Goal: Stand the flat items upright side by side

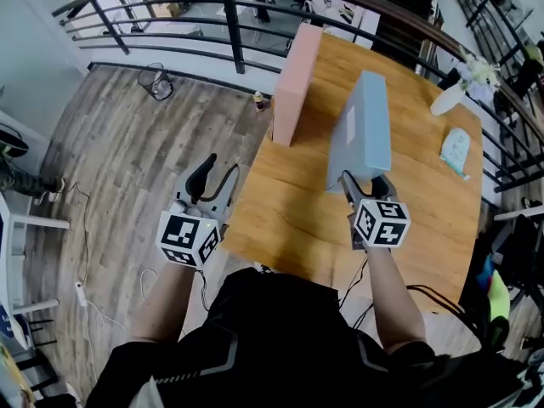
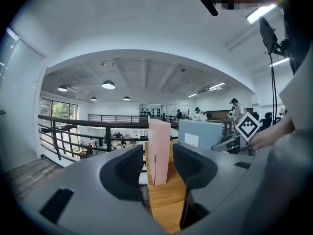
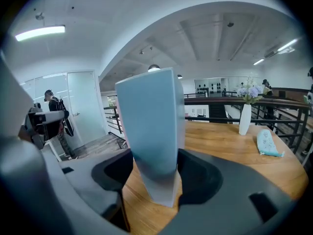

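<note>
L gripper (image 1: 212,179), jaws apart w/ nothing between, hangs off the wooden table's (image 1: 289,215) left edge; the flat pink cardboard box (image 1: 296,83) stands upright ahead of it. R gripper (image 1: 361,182) clamps the near end of the flat grey-blue box (image 1: 361,126), also upright.

No lettering can be read anywhere. The blue box (image 2: 210,131) bears a small white label (image 2: 191,140) (its print too small to make out), and the marker cubes (image 1: 380,221) show only black-and-white square patterns.
</note>
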### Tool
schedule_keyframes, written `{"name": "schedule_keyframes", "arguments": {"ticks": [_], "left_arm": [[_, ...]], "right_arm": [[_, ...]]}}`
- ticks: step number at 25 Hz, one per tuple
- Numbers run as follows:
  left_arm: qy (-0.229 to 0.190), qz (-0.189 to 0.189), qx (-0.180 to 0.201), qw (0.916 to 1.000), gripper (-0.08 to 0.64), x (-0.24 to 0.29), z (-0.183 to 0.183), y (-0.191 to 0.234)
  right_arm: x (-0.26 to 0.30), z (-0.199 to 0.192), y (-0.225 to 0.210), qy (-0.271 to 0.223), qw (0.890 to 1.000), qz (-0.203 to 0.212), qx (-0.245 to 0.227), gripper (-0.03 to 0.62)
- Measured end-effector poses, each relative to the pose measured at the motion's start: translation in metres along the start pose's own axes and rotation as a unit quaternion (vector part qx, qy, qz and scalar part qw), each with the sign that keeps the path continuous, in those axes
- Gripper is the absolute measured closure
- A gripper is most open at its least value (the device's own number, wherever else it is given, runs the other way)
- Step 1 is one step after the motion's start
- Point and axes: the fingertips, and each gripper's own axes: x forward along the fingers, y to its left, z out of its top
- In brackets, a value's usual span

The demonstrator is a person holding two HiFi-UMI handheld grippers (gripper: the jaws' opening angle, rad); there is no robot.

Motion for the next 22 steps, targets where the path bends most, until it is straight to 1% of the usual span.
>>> {"name": "schedule_keyframes", "arguments": {"ticks": [4,8,17,20,22], "left_arm": [[-0.001,0.01,-0.002,0.9999,0.353,-0.011,-0.002,0.023],[-0.002,0.011,-0.002,0.9999,0.354,-0.016,-0.004,0.037],[-0.007,0.024,-0.008,0.9997,0.362,-0.029,-0.002,0.063],[-0.002,0.03,-0.028,0.9991,0.362,-0.034,-0.007,0.07],[0.004,0.032,-0.035,0.9989,0.362,-0.036,-0.011,0.072]], "right_arm": [[0.029,0.015,0.02,-0.001,1.0,0.01,-0.003,0.298],[0.058,0.028,0.031,-0.006,1.0,0.002,0.003,0.296],[0.113,0.056,0.05,0.002,1.0,-0.005,0.012,0.291],[0.124,0.063,0.052,0.0,1.0,-0.006,0.013,0.291],[0.128,0.065,0.051,-0.002,1.0,-0.007,0.016,0.29]]}}
